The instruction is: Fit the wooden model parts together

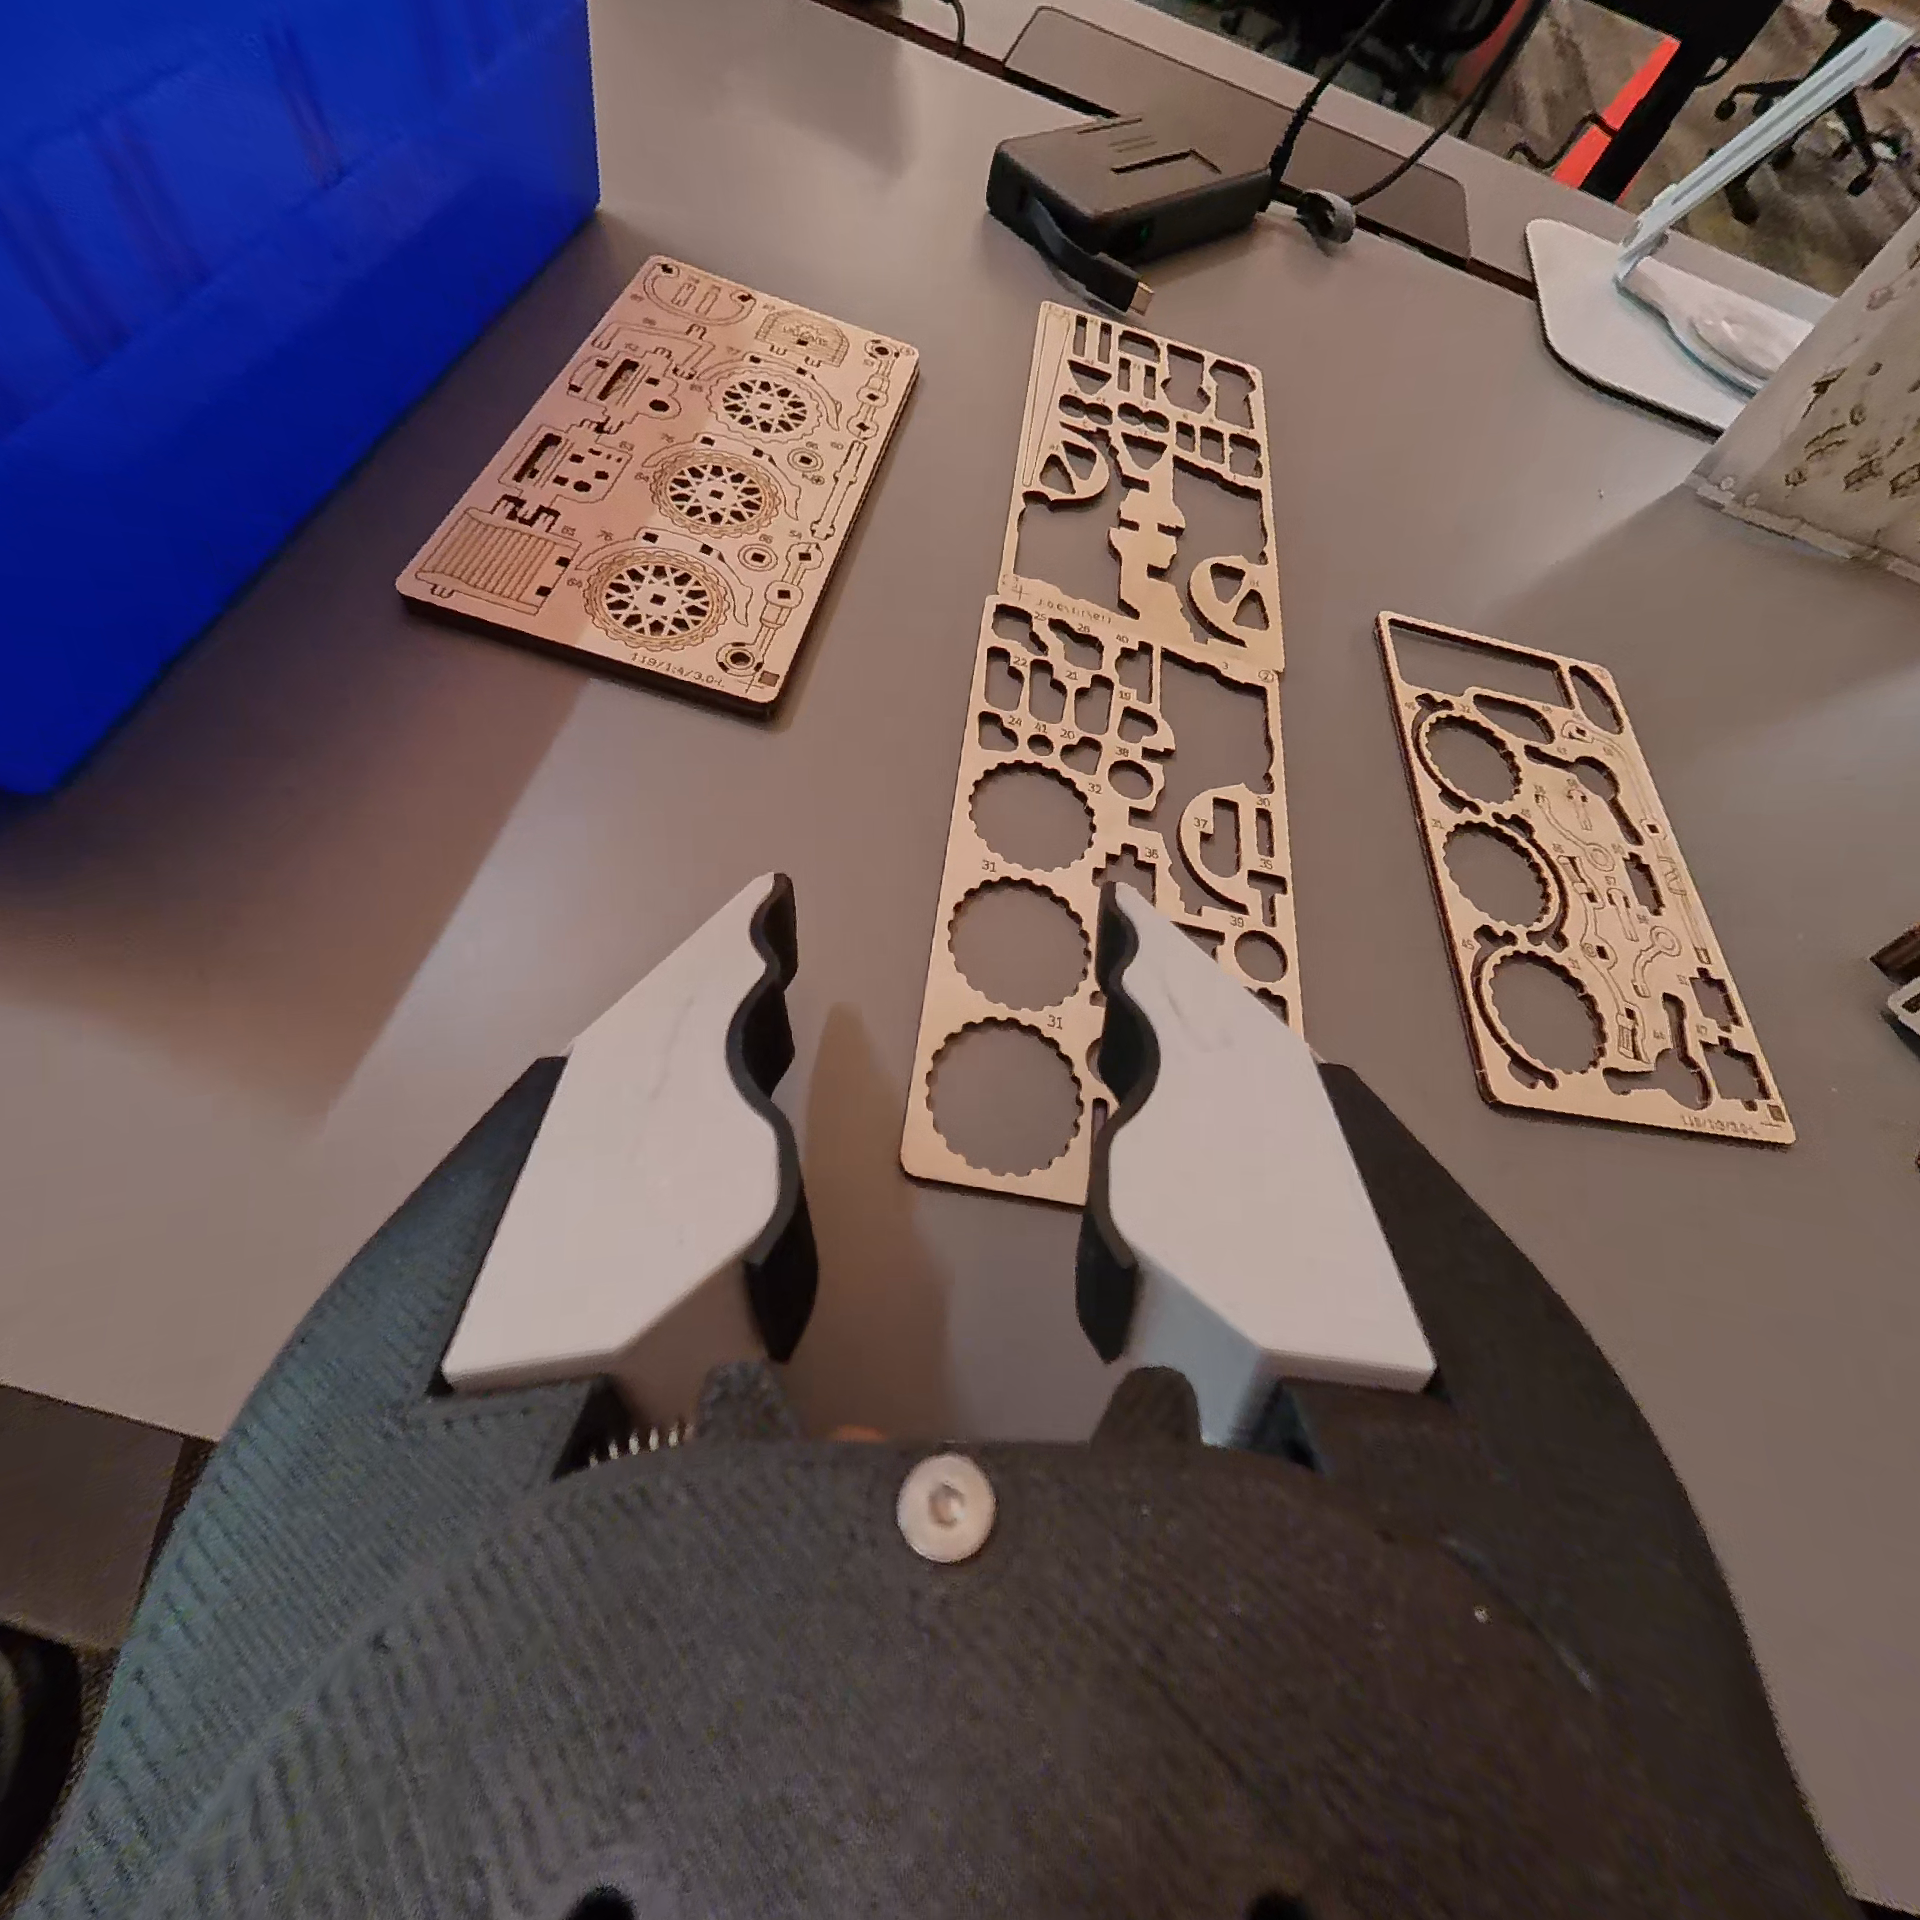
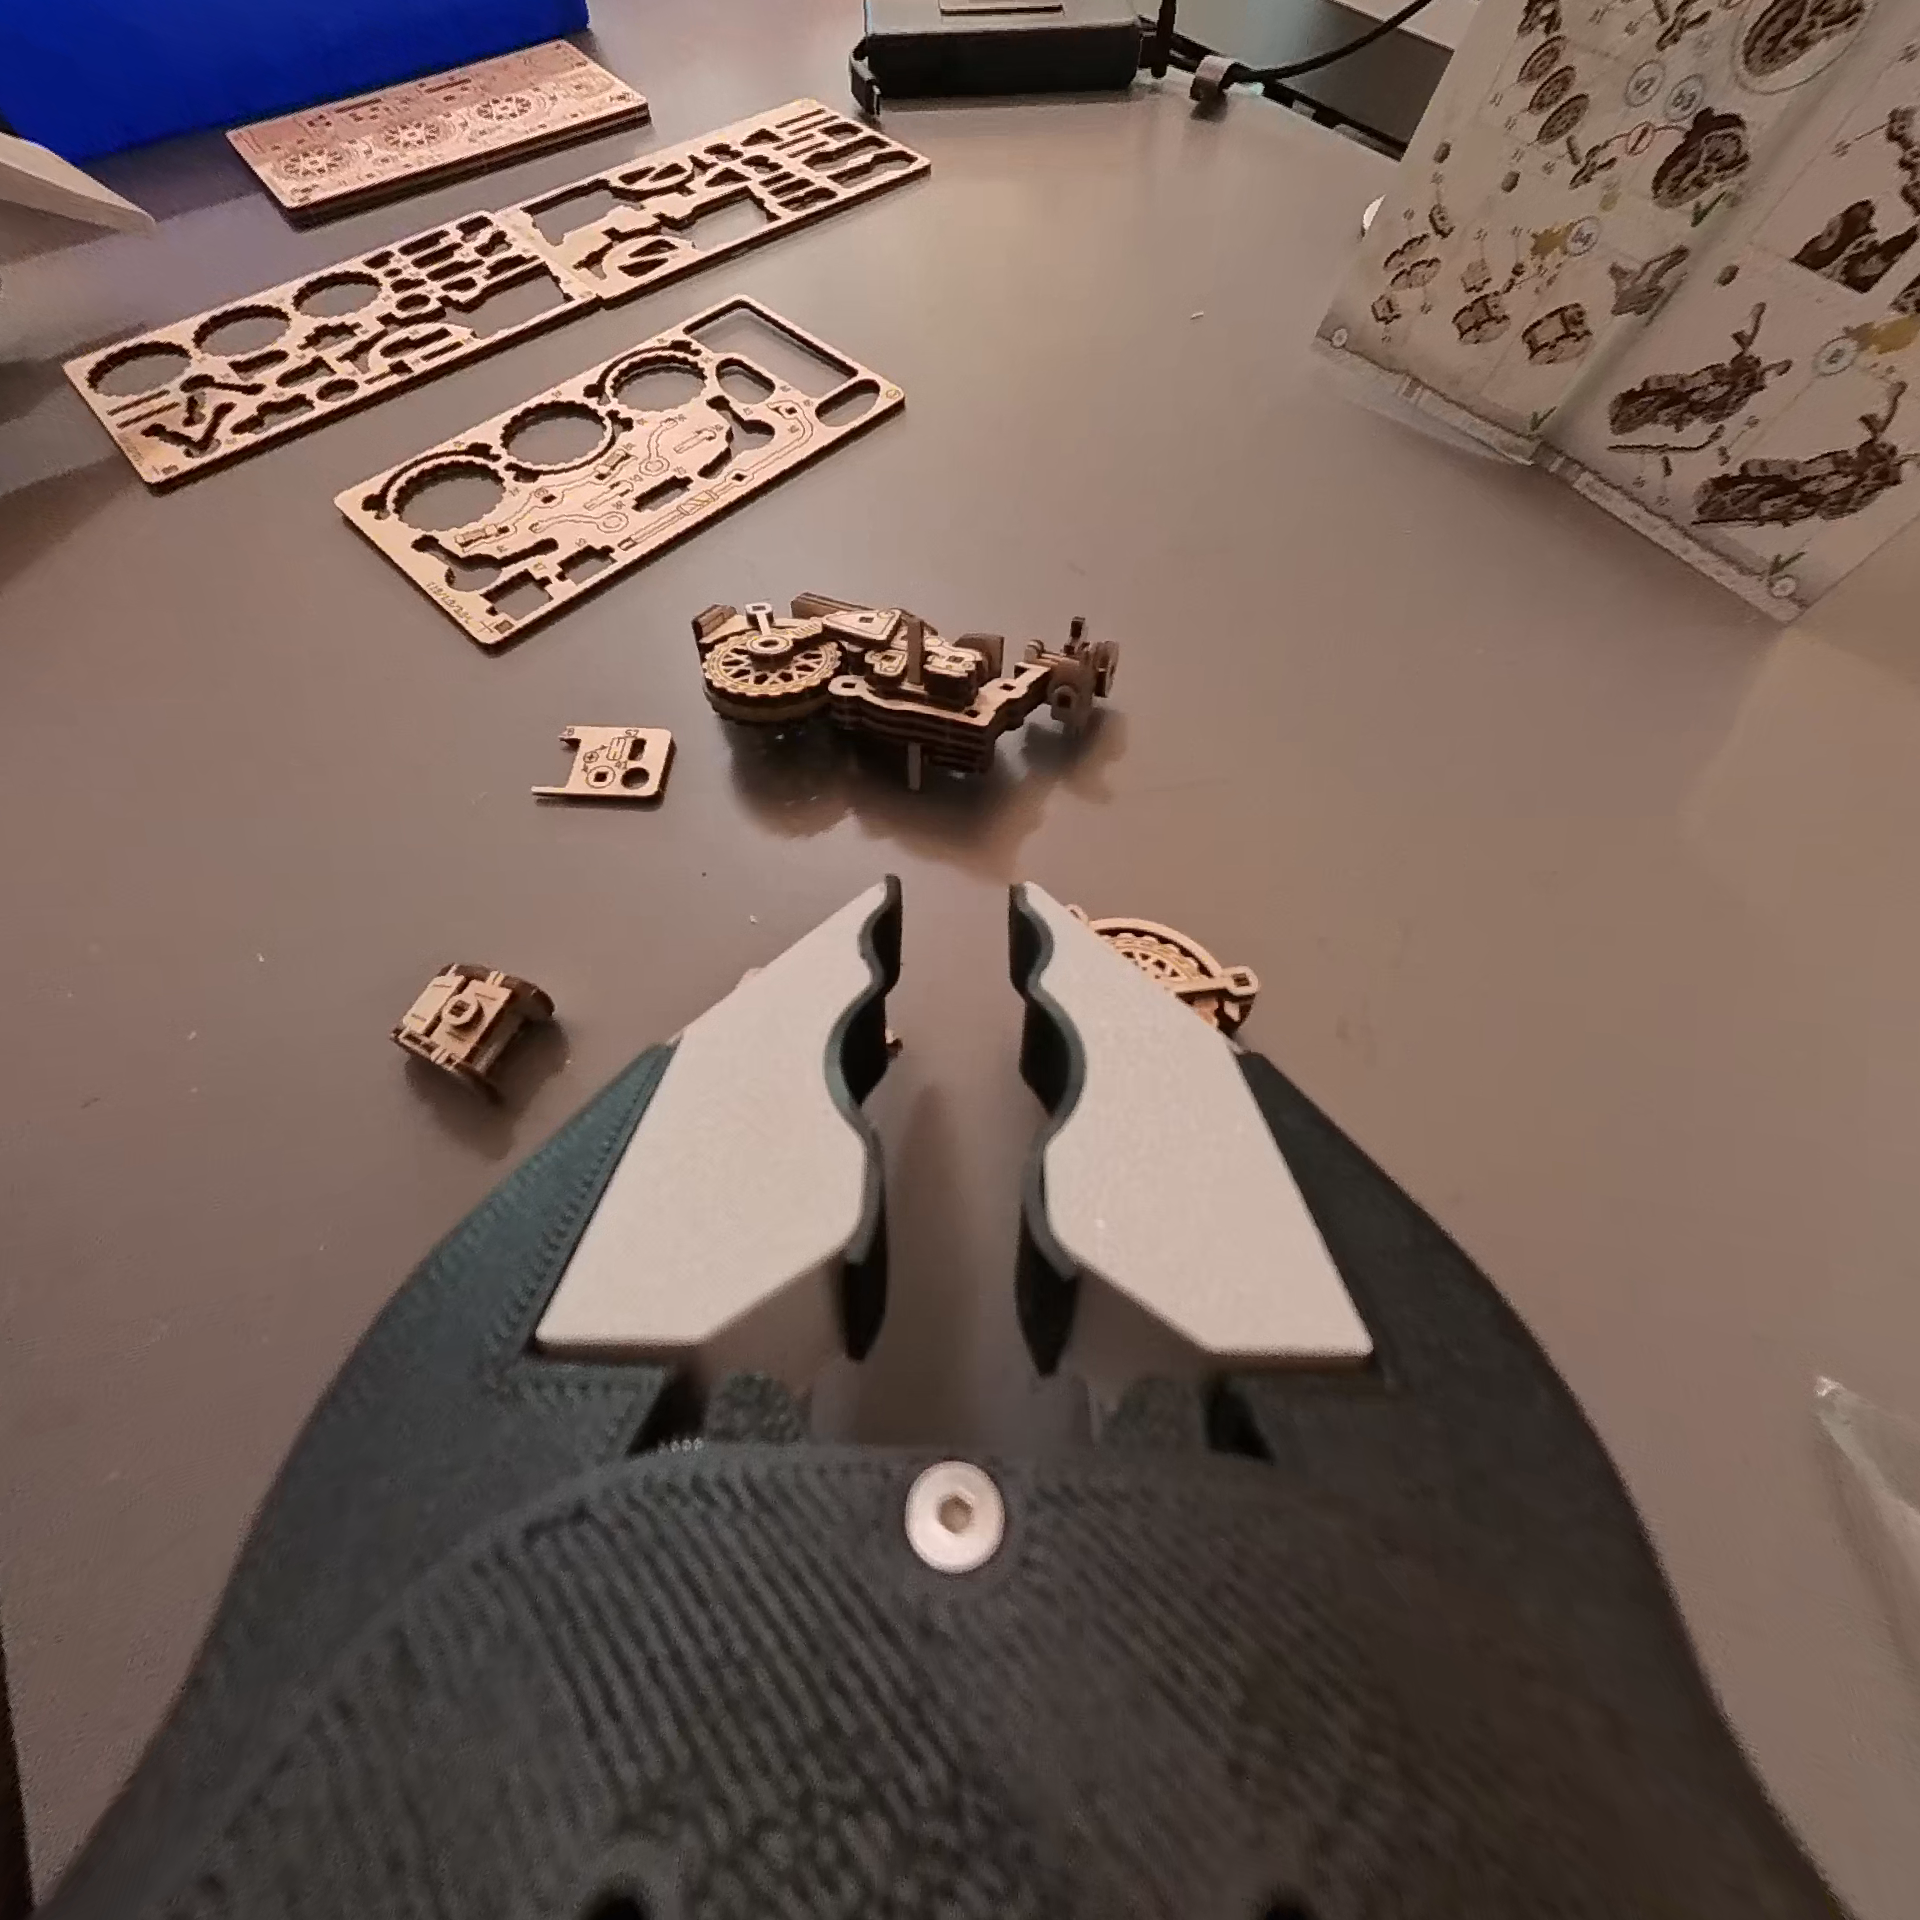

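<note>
A partly built wooden model (image 2: 904, 681) lies on its side on the grey table, ahead of my right gripper (image 2: 954, 902), which is open and empty. A wooden wheel part (image 2: 1179, 966) lies just behind its right finger. A small flat wooden piece (image 2: 608, 764) and a small built block (image 2: 473, 1029) lie to the left. My left gripper (image 1: 940, 894) is open and empty above the near end of a punched-out wooden sheet (image 1: 1101, 883). A full sheet (image 1: 665, 483) lies far left, another used sheet (image 1: 1569, 883) to the right.
A blue bin (image 1: 239, 343) stands at the far left. A black box with cables (image 1: 1127, 187) sits at the back. A propped instruction sheet (image 2: 1662, 270) stands at the right, by a metal stand base (image 1: 1642, 322). Clear plastic (image 2: 1870, 1455) lies near right. About 40 centimeters separates my left fingertips from my right. My right gripper's tips are some 9 centimeters from the small built block (image 2: 473, 1029).
</note>
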